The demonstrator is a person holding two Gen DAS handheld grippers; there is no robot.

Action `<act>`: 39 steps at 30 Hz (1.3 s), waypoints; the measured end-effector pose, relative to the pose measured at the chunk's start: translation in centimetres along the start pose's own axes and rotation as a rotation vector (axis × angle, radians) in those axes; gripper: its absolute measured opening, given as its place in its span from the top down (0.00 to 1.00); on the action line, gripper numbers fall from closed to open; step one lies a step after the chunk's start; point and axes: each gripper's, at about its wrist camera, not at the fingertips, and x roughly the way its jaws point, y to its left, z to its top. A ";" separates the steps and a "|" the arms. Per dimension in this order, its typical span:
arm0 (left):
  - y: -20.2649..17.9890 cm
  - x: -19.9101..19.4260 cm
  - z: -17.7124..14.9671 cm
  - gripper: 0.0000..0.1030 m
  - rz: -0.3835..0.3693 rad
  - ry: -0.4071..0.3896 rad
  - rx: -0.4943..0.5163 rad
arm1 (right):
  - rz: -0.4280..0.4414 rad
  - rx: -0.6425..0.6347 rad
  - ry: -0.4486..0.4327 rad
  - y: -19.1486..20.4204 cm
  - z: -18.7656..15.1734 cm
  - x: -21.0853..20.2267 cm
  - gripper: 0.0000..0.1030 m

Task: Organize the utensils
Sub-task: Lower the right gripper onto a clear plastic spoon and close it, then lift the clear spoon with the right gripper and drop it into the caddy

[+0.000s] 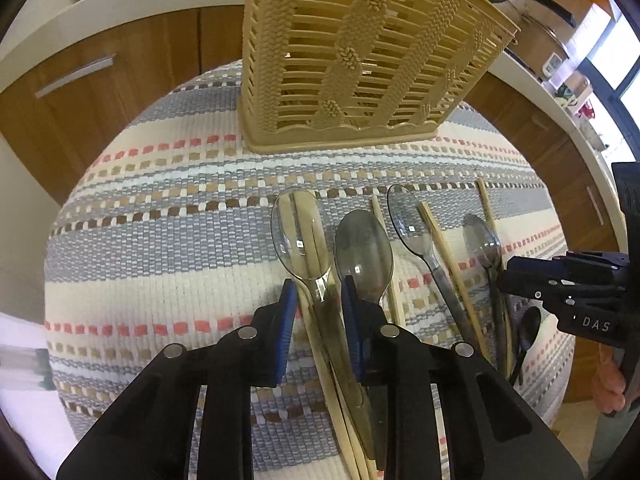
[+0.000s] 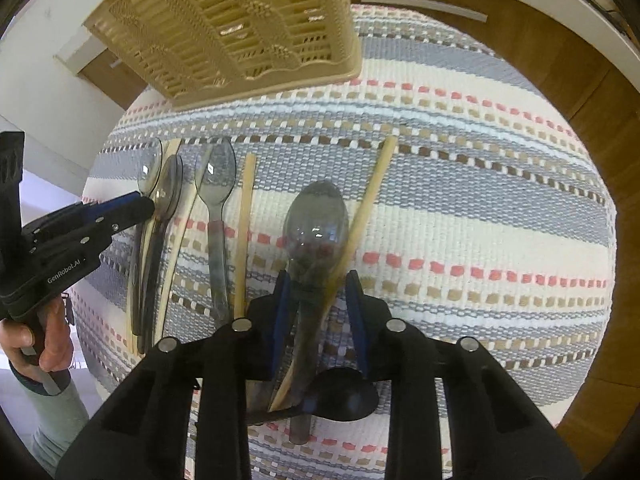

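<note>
L gripper [image 1: 318,300] fingers straddle clear spoon [image 1: 302,232]; not touching.

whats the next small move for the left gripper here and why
Probably close the left gripper on the clear spoon between its open fingers. The spoon's neck already lies in the gap, the chopsticks beside it, and the beige basket beyond holds no utensils that I can see.
</note>
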 end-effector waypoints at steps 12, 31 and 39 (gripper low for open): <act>-0.6 -1.6 -0.2 0.99 0.009 -0.066 0.010 | 0.012 -0.069 -0.101 1.5 -1.0 -1.5 0.90; -0.3 -14.9 1.3 0.99 -0.255 -0.420 0.033 | 0.182 -0.180 -0.522 3.2 -1.5 -13.9 0.90; -1.0 -18.4 7.6 0.99 -0.246 -0.627 0.055 | 0.162 -0.158 -0.737 3.6 4.4 -19.7 0.90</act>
